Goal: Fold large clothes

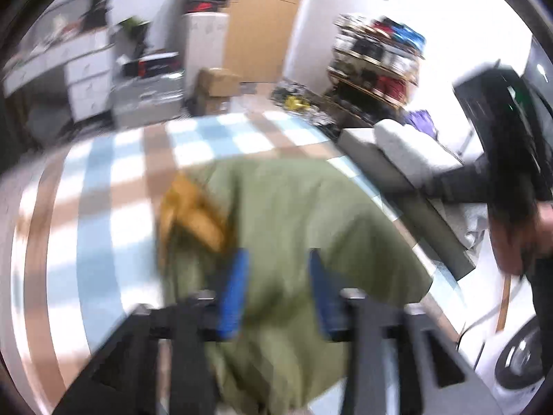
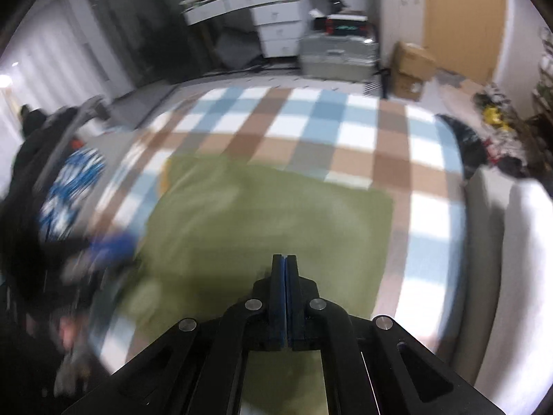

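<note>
An olive green garment (image 1: 293,221) with a mustard-yellow lining part (image 1: 193,214) lies on a checked blue, white and brown cloth (image 1: 114,186). My left gripper (image 1: 276,259) is open just above the garment's near part, its blue pads apart and nothing between them. In the right wrist view the garment (image 2: 262,221) lies flat as a rough rectangle. My right gripper (image 2: 285,259) is shut with its blue pads pressed together, over the garment's near edge; I cannot tell whether any cloth is pinched. Both views are motion-blurred.
The other gripper and the person's hand (image 1: 515,238) show at the right in the left wrist view. A grey sofa (image 1: 408,159) borders the cloth. White drawers (image 2: 276,24), cardboard boxes (image 2: 411,69) and a cluttered shelf (image 1: 376,58) stand beyond.
</note>
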### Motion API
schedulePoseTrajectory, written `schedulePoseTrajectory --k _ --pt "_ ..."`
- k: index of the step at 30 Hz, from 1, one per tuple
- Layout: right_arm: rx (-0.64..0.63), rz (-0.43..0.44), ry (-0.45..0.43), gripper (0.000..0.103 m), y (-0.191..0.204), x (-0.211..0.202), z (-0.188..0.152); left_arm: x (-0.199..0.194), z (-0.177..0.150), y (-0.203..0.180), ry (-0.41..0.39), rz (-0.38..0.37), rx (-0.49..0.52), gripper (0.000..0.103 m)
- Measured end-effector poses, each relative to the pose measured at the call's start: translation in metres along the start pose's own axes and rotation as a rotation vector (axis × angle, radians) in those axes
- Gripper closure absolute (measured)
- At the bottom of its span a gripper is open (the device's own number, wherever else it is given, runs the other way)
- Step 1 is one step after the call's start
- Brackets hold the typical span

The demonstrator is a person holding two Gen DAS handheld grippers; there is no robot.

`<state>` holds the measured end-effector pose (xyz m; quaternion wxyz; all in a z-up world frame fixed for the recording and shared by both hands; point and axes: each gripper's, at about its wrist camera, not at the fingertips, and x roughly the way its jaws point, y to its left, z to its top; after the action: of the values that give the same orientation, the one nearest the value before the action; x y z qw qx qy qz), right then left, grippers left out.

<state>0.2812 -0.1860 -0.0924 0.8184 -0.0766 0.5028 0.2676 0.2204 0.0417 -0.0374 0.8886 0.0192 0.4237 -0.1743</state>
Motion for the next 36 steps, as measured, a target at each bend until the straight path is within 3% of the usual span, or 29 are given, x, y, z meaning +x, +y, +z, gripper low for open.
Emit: schedulePoseTrajectory --k 3,5,7,11,15,17,18,20,22,24,26,29,33,36 --pt "-0.003 0.062 0.069 0.101 0.011 0.008 -0.031 0.035 0.035 -0.004 0.067 0.021 0.020 0.046" --pt "0.000 0.097 0.139 0.103 0.013 0.032 -0.050 0.067 0.044 0.002 0.167 0.102 0.032 0.046" --pt "0.032 0.150 0.189 0.103 0.010 0.059 -0.063 0.090 0.043 0.014 0.239 0.118 0.025 0.046" --pt "0.080 0.197 0.171 0.103 0.007 0.080 -0.067 0.095 0.037 0.033 0.212 0.077 0.001 0.044" --pt "0.066 0.183 0.123 0.103 0.013 0.076 -0.072 0.088 0.031 0.035 0.172 0.060 -0.009 0.047" --pt "0.043 0.156 0.114 0.103 0.021 0.069 -0.074 0.064 0.030 0.020 0.137 0.112 0.003 0.052" --pt "0.026 0.147 0.108 0.098 0.022 0.065 -0.075 0.050 0.027 0.012 0.121 0.098 0.009 0.052" --pt "-0.018 0.182 0.058 0.098 0.034 0.045 -0.082 0.024 0.017 -0.006 0.067 0.048 0.038 0.052" --pt "-0.039 0.208 0.003 0.098 0.046 0.030 -0.089 0.008 0.002 -0.018 0.030 0.054 0.093 0.051" --pt "-0.002 0.214 0.023 0.098 0.049 0.040 -0.096 0.018 -0.014 -0.016 0.078 0.100 0.094 0.051" --pt "0.028 0.199 0.063 0.103 0.047 0.063 -0.102 0.041 -0.032 0.006 0.160 0.040 -0.018 0.049" --pt "0.099 0.207 0.036 0.103 0.039 0.078 -0.106 0.055 -0.047 0.024 0.165 0.001 -0.118 0.048" --pt "0.132 0.212 0.018 0.102 0.039 0.078 -0.110 0.049 -0.044 0.012 0.151 0.048 -0.050 0.047" --pt "0.068 0.245 0.020 0.092 0.044 0.052 -0.108 0.025 -0.035 0.010 0.141 0.107 -0.052 0.047"
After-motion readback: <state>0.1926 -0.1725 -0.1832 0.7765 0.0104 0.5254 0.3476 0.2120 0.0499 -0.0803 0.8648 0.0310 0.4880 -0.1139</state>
